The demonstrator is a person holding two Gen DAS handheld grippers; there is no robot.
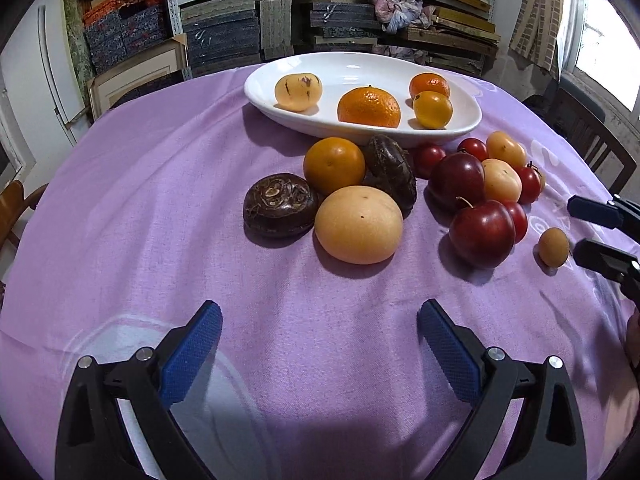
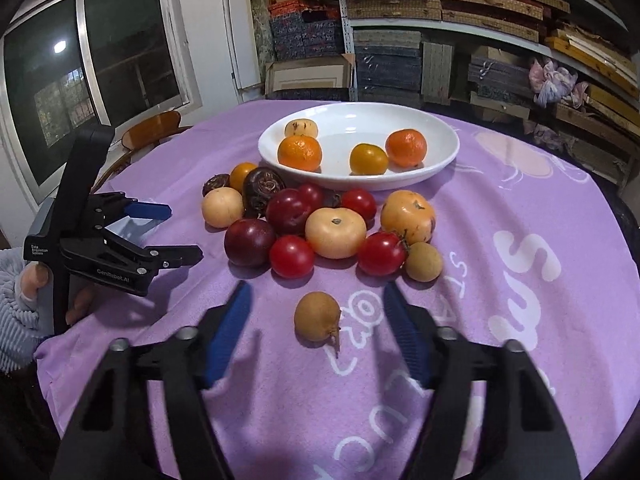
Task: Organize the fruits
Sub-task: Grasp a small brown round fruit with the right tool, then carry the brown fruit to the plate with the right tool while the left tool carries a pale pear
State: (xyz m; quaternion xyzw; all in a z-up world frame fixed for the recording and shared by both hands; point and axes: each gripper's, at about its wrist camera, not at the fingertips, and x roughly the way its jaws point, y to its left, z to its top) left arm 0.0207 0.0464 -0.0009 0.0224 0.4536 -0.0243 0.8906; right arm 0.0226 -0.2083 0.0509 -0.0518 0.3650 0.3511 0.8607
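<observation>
A white bowl (image 1: 460, 130) (image 2: 444, 162) at the far side of the purple cloth holds several orange and yellow fruits. A heap of loose fruit lies in front of it: oranges, dark brown fruits, red plums (image 1: 482, 233) and tomatoes (image 2: 291, 256). A small brown fruit (image 2: 317, 316) (image 1: 553, 247) lies apart, just ahead of and between the open fingers of my right gripper (image 2: 318, 300) (image 1: 576, 228). My left gripper (image 1: 320, 316) (image 2: 182, 232) is open and empty, short of the pale round fruit (image 1: 359, 224).
Shelves stacked with boxes and boards stand behind the table. Wooden chairs (image 2: 154, 130) (image 1: 592, 136) stand at the table's far edges. A window (image 2: 96, 64) is on the left wall.
</observation>
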